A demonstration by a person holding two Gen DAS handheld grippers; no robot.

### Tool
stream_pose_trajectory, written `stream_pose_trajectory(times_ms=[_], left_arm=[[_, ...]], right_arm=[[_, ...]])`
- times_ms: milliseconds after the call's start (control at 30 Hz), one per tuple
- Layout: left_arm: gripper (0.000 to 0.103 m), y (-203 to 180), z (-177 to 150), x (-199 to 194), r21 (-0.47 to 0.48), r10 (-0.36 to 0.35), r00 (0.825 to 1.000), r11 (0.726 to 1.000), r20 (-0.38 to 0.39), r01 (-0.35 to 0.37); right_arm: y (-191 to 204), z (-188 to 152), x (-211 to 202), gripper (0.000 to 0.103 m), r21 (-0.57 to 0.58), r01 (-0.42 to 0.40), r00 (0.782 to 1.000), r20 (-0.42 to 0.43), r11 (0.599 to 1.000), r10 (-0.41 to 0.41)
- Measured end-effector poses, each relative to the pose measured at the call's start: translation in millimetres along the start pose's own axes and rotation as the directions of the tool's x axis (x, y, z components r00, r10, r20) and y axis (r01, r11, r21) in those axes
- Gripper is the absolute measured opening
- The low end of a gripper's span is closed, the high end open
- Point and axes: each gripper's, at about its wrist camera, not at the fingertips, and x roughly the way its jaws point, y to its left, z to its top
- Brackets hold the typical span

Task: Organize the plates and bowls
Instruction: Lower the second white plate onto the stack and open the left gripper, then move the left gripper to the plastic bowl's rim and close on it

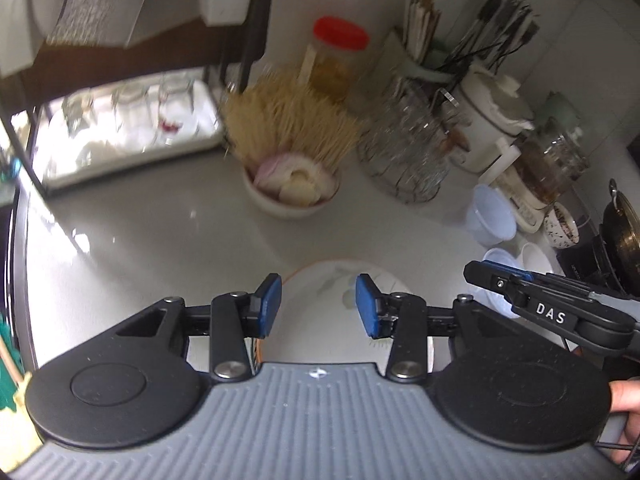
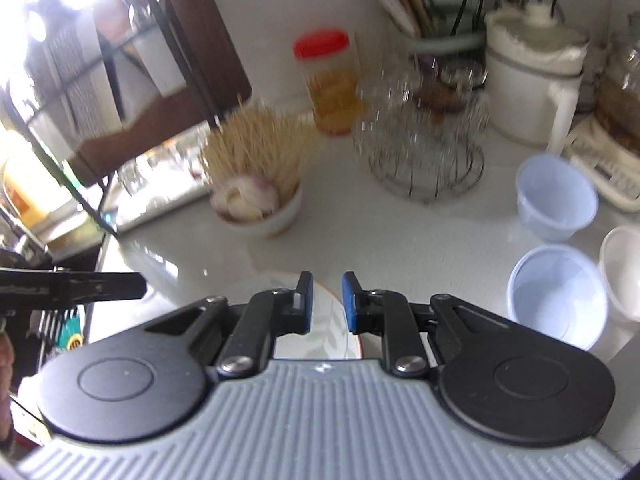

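A patterned plate (image 1: 340, 292) with an orange rim lies flat on the white tabletop (image 1: 160, 232), directly below both grippers. The left gripper (image 1: 318, 306) hovers over it with jaws wide and nothing between them; the right gripper (image 2: 326, 302) hangs above the plate's edge (image 2: 320, 336) with jaws narrow and also unfilled. Beyond the plate stands a bowl (image 1: 290, 196) of garlic and skewers, then a red-capped jar (image 1: 336, 60) and a wire rack (image 1: 404, 152) of glasses, with a white pot (image 1: 488, 120) to the right. 2 pale blue plastic bowls (image 2: 556, 196) (image 2: 558, 296) and 1 white bowl (image 2: 624, 272) crowd the right side, shown clearly only by the right wrist view. The left wrist view alone shows a dark wok (image 1: 624, 228) at the far right edge and a tray of glasses (image 1: 132, 120) under the shelf.
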Motion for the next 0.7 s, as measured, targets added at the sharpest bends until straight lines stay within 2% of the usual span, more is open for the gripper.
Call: stream_pose_trajectory(times_ms=[167, 367, 700], left_arm=[[0.047, -14.0, 10.8, -13.3, 0.046, -0.052, 0.998, 0.998, 0.045, 0.050], [0.047, -25.8, 14.6, -10.0, 0.100, -0.104, 0.994, 0.990, 0.038, 0.100], [0.047, -70.9, 15.8, 13.3, 0.142, -0.120, 0.993, 0.983, 0.021, 0.116]], right_arm=[[9.9, 4.9, -28.0, 0.020, 0.023, 0.038, 0.996, 0.074, 0.999, -0.040], [12.3, -0.9, -49.6, 0.020, 0.023, 0.107, 0.986, 0.124, 0.994, -0.109], [-38.7, 1.0, -63.5, 0.020, 0.076, 0.162, 0.975, 0.139, 0.984, -0.172]])
